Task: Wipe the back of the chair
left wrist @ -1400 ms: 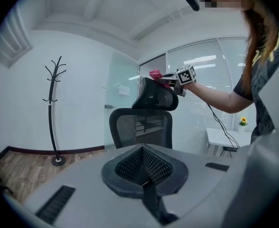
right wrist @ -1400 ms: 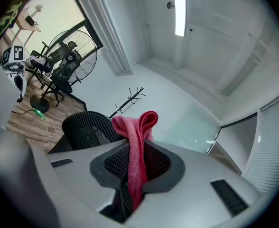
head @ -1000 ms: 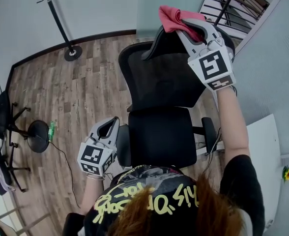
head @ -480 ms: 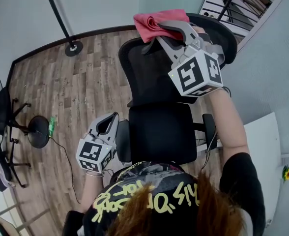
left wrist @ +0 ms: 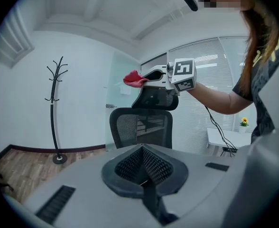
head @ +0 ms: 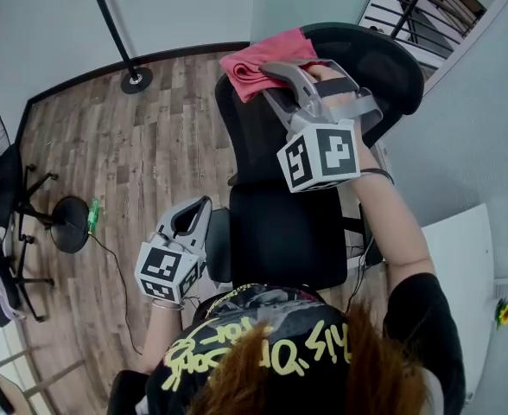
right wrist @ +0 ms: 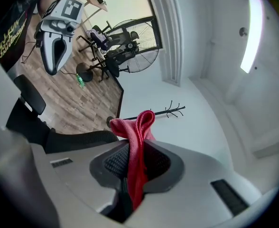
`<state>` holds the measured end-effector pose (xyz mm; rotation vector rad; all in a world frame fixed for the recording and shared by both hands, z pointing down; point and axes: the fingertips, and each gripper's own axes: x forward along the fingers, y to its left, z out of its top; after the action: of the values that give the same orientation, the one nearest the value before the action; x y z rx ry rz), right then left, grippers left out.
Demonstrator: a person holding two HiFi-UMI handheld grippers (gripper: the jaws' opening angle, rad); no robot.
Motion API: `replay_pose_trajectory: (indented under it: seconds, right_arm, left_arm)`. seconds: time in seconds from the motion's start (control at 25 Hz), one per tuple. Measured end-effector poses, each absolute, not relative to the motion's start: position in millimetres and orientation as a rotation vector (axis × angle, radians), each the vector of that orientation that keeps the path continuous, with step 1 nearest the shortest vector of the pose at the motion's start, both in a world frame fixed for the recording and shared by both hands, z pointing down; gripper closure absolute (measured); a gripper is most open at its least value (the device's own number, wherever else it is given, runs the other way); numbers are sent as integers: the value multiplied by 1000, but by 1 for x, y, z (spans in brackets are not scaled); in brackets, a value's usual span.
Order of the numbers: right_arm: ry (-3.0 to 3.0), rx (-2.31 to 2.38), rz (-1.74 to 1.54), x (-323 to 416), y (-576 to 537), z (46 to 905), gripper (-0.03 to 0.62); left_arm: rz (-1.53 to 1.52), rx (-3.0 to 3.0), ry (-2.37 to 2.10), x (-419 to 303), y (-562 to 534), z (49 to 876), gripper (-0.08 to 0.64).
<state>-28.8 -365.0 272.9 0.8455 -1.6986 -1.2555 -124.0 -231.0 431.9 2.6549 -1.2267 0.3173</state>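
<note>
A black office chair stands before me, with a mesh back [head: 258, 141], a headrest [head: 371, 59] and a seat [head: 284, 236]. My right gripper [head: 267, 69] is shut on a red cloth [head: 256, 63] and holds it over the top left edge of the back, left of the headrest. In the right gripper view the cloth [right wrist: 137, 151] sticks up between the jaws, above the curved top of the back [right wrist: 78, 139]. My left gripper [head: 200, 207] hangs shut and empty by the seat's left side, beside the armrest. From the left gripper view the back [left wrist: 142, 127] is straight ahead.
A coat stand [head: 116, 33] is at the far wall. A fan base [head: 68, 232], a small green thing [head: 91, 217] and a floor cable lie to the left. A white desk [head: 461, 266] is at the right, and a wall close behind the headrest.
My right gripper has carried the red cloth to the left and downward, from over the headrest to the back's top left edge. The left gripper has hardly moved.
</note>
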Motion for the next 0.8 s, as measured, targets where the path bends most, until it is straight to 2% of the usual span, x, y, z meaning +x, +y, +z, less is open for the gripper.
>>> replay_pose_trajectory:
  seconds: [0.8]
  right_arm:
    - [-1774,830,-1197,-61,-369,338,531]
  left_arm:
    - [300,2620,-1285,-138,-231,427,568]
